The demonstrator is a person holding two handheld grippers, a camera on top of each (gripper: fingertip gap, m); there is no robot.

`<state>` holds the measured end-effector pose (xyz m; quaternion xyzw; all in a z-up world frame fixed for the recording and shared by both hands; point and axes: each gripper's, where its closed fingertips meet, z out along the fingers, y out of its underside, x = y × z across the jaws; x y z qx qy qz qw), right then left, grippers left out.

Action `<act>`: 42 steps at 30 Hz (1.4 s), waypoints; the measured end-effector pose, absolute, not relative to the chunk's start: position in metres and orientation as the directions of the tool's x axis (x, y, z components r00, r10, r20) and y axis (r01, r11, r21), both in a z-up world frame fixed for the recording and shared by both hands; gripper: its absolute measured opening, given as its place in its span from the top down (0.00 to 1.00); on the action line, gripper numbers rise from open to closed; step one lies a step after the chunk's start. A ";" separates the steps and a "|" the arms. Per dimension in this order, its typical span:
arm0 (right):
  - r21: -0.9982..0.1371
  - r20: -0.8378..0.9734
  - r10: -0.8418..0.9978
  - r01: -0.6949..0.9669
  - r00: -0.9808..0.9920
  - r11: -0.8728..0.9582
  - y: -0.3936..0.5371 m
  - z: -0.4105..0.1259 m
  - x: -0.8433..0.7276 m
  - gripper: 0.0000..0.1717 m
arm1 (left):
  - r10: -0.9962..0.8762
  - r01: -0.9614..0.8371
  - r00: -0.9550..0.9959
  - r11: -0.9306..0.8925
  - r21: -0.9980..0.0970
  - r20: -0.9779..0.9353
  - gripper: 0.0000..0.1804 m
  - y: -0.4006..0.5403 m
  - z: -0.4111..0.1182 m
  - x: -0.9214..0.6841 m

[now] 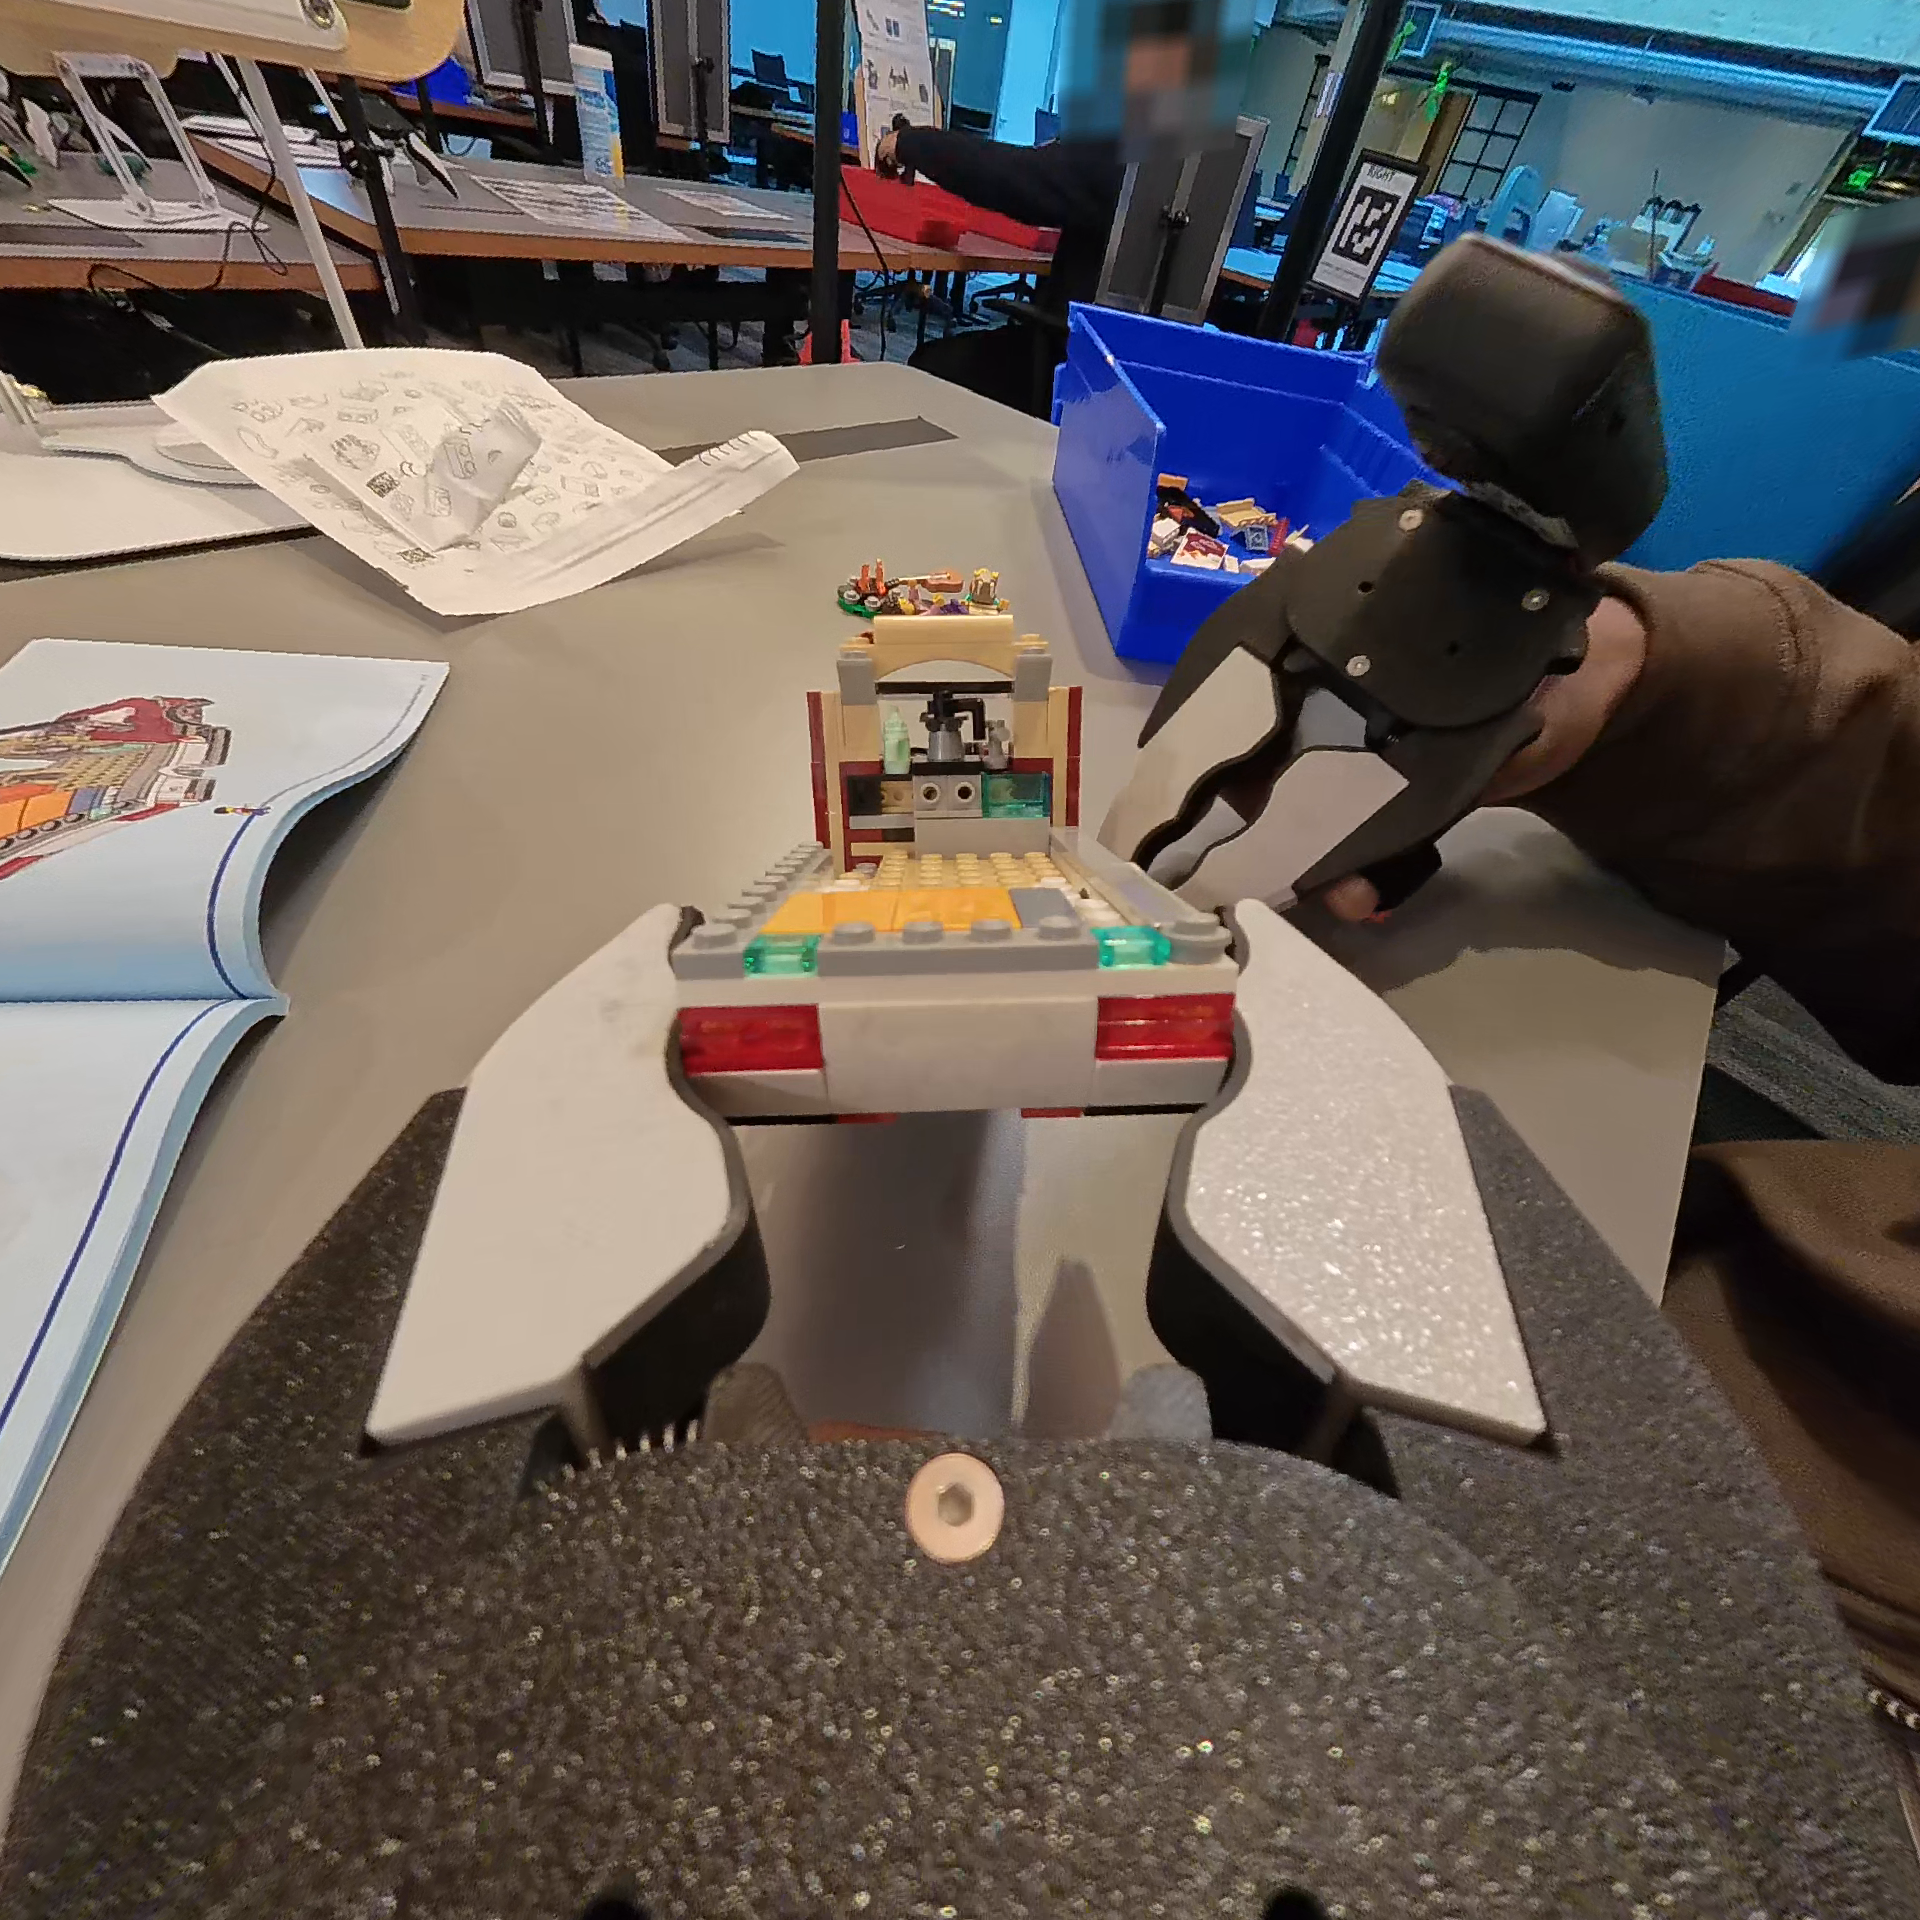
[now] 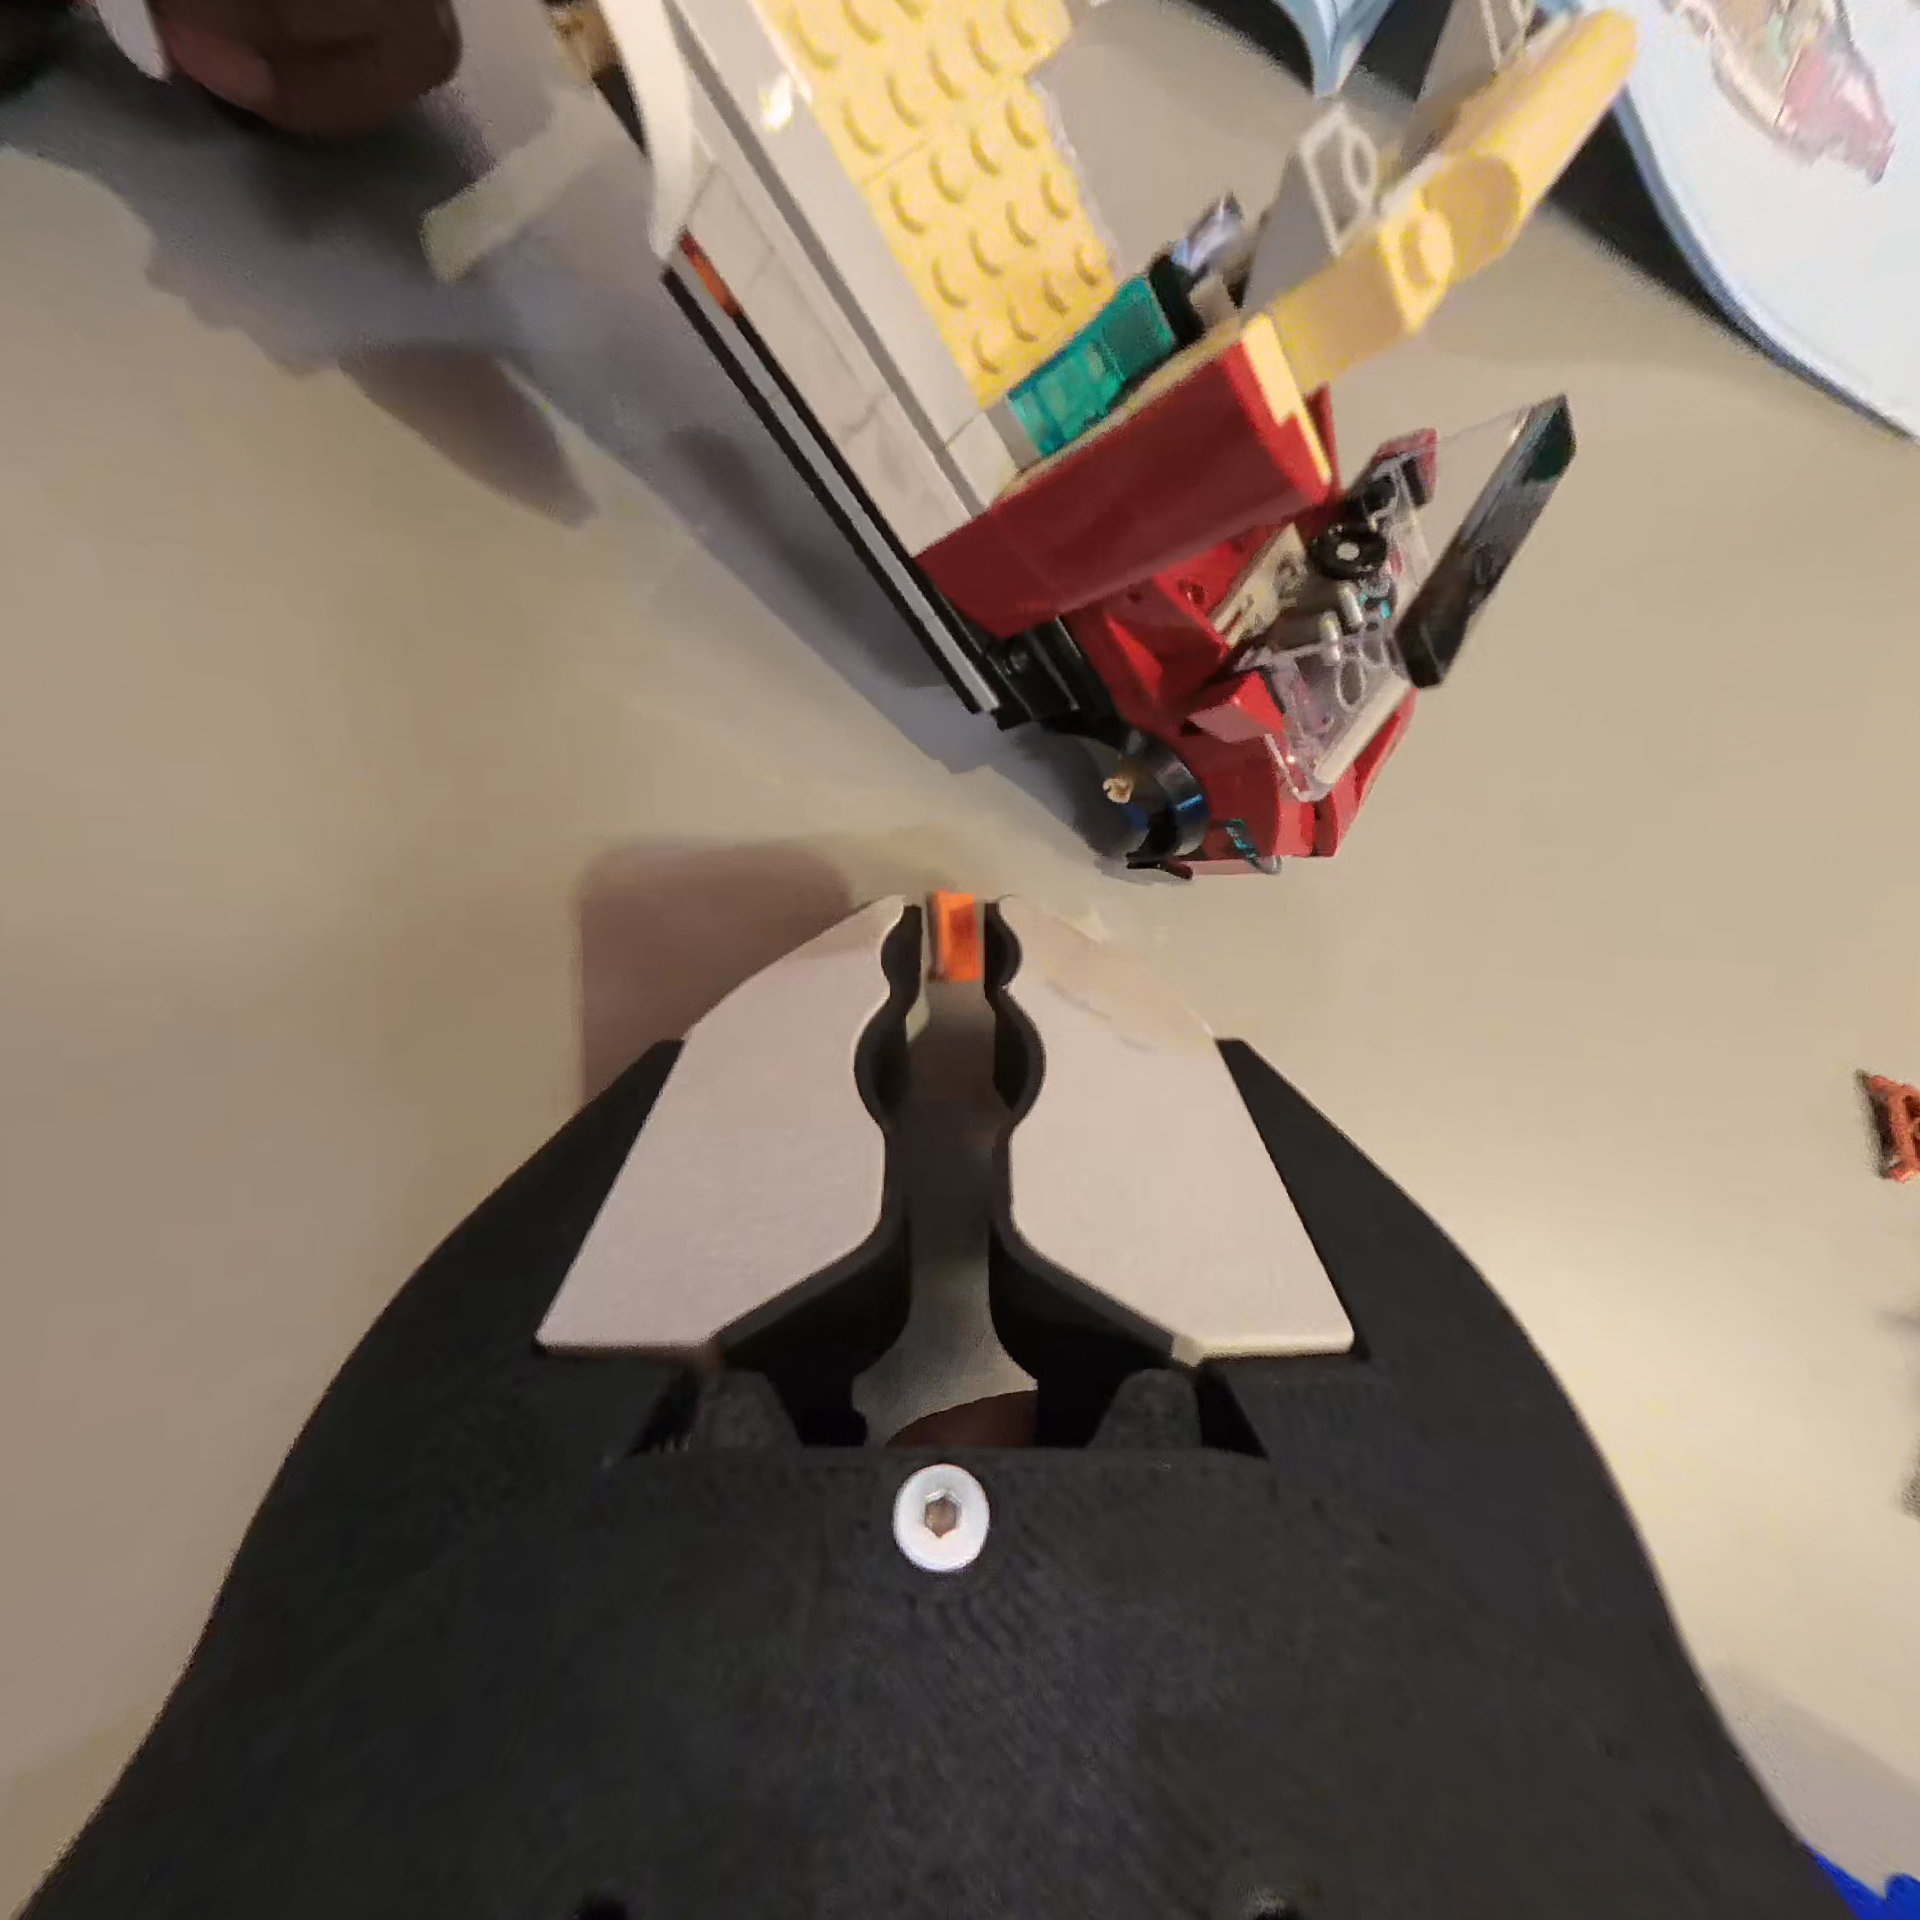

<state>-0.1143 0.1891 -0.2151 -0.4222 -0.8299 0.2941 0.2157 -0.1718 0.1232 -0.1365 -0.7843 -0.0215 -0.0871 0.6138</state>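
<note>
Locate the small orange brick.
Right wrist view, centre: the orange brick sits between the right gripper fingertips, just short of the brick vehicle's red front.

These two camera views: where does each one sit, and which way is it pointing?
Left wrist view: sits on the left gripper, looks along the grey table; its jaws clamp the grey-and-red toy-brick vehicle; sleeved hand visible.
Right wrist view: sits on the right gripper, looks down; its jaws hold a small orange brick.
Shared: the vehicle, table.

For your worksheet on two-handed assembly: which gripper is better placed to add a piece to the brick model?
Probably the right gripper: it pinches a small orange piece beside the brick model, while the left gripper clamps the model's end.
</note>
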 end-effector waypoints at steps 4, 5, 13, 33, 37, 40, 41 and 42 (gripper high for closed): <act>-0.674 0.052 0.835 0.597 -0.548 0.435 0.189 -0.219 -0.113 0.93 | -0.073 0.141 0.984 -0.246 -0.959 0.163 0.49 0.123 -0.136 -0.172; -0.674 0.051 0.835 0.598 -0.549 0.434 0.190 -0.219 -0.113 0.92 | -0.073 0.141 0.984 -0.245 -0.959 0.163 0.49 0.123 -0.136 -0.172; -0.699 0.047 0.852 0.592 -0.521 0.400 0.197 -0.205 -0.107 0.91 | -0.072 0.142 0.984 -0.245 -0.959 0.164 0.49 0.123 -0.136 -0.172; -0.668 0.090 0.852 0.603 -0.516 0.436 0.182 -0.201 -0.100 0.99 | -0.113 -0.070 0.993 -0.235 -0.969 -0.045 0.49 0.120 -0.137 -0.162; -0.791 0.007 0.865 0.526 -0.502 0.312 0.159 -0.165 -0.094 0.99 | -0.129 -0.132 0.986 -0.216 -0.967 -0.106 0.49 0.117 -0.135 -0.160; -0.881 -0.093 0.869 0.448 -0.486 0.156 0.131 -0.130 -0.101 0.99 | -0.142 -0.215 0.972 -0.197 -0.956 -0.189 0.49 0.115 -0.135 -0.155; -0.897 -0.113 0.869 0.425 -0.481 0.118 0.122 -0.122 -0.105 0.99 | -0.145 -0.251 0.963 -0.189 -0.949 -0.226 0.49 0.114 -0.136 -0.152; -0.910 -0.126 0.871 0.406 -0.475 0.090 0.115 -0.115 -0.110 0.99 | -0.148 -0.289 0.953 -0.179 -0.940 -0.265 0.49 0.113 -0.136 -0.150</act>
